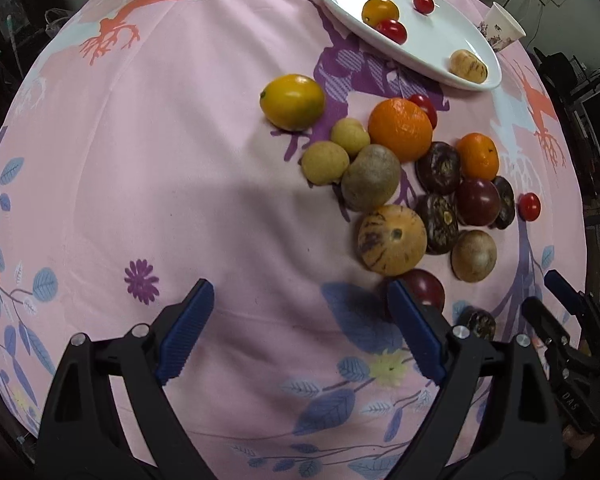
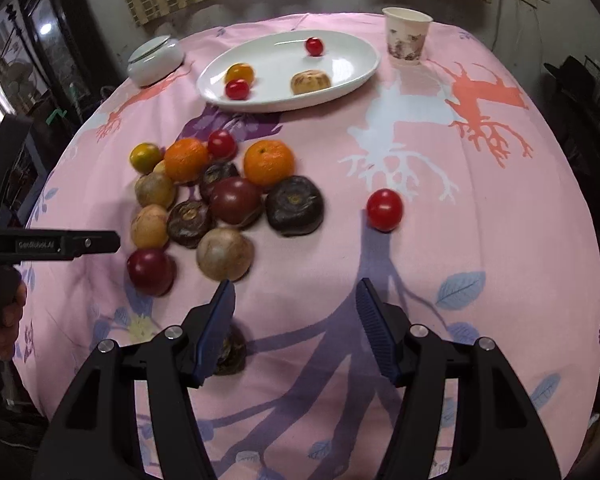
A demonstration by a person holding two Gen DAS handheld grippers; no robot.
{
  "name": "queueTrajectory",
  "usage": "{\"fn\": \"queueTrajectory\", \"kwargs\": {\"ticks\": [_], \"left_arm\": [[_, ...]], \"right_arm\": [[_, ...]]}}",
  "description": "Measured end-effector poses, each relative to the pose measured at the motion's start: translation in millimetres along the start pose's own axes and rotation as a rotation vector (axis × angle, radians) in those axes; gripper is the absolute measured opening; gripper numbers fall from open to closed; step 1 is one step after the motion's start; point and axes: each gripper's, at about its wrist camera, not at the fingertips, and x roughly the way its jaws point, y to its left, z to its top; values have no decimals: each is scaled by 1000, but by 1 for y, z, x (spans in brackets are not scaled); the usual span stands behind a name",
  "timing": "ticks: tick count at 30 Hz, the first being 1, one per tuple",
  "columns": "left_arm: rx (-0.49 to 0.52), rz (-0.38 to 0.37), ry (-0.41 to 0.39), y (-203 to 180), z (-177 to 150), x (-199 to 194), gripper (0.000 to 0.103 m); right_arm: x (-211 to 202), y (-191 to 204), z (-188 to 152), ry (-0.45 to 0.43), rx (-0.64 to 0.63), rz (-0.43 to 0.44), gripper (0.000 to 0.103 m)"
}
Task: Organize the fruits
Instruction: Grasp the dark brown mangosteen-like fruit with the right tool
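Early stage: white plate (image 2: 352, 76) at far side of table holding four small fruits; main heap (image 2: 228, 200) left on cloth, near edge. Left gripper (image 1: 300, 328) wide apart, empty; right gripper (image 2: 296, 324) apart, empty. Right view only: lone red tomato (image 2: 385, 210) clear of heap.

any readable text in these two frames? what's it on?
"GenRobot.AI": white lettering on the black side of the left gripper, seen in the right wrist view.
"DAS": small letters on the black body of the right gripper, seen in the left wrist view.
White paper cup: printed pattern only, no legible words.
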Motion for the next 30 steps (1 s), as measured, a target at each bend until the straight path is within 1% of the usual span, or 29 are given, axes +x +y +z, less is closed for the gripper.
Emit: {"fn": "queueTrajectory", "kwargs": {"ticks": [3, 7, 12, 19, 21, 22, 26, 30], "left_arm": [[24, -1, -4, -5, -7, -5, 91], [49, 13, -19, -12, -13, -11, 92], [87, 41, -31, -19, -18, -13, 92], [96, 44, -4, -21, -22, -10, 93], [96, 45, -1, -21, -24, -9, 93], [98, 45, 1, -21, -24, -9, 93], [96, 38, 1, -24, -26, -7, 93], [112, -4, 17, -37, -27, -2, 93]], "right_arm": [[1, 11, -5, 21, -23, 24, 63], [5, 17, -12, 60, -4, 59, 63], [11, 25, -23, 87, -7, 58, 63], [24, 38, -27, 120, -45, 58, 63], [28, 42, -28, 118, -65, 60, 51], [31, 43, -28, 129, -73, 51, 41], [31, 43, -27, 136, -90, 51, 41], [29, 26, -25, 138, -15, 72, 41]]}}
